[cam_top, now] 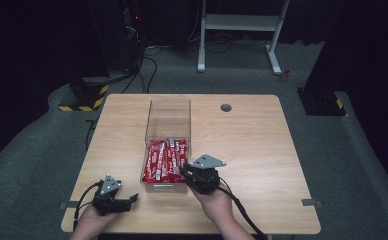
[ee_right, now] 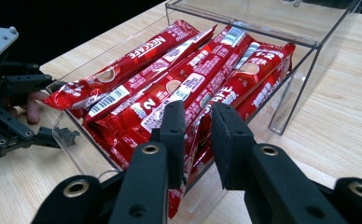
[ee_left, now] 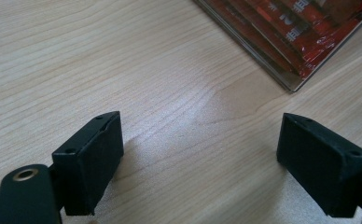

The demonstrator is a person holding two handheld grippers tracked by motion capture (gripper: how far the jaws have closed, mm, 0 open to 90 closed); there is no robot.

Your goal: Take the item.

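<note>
High view: clear box (cam_top: 167, 131) mid-tabletop (cam_top: 252, 145), red sachets (cam_top: 165, 160) in its near half; bare wood all round. Left claw (cam_top: 132, 200) near-left.

Left gripper view: jaws wide over bare wood, box corner (ee_left: 295, 83) far right.

Right gripper view: right claw (ee_right: 198, 135) narrow, pinching a sachet (ee_right: 194, 130) at the near wall.

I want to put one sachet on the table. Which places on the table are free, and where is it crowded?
Bare wood lies right of the clear box, out to the table edge, and left of it above the left gripper. It is crowded at the box's near end, where the right gripper reaches over the red sachets.
</note>
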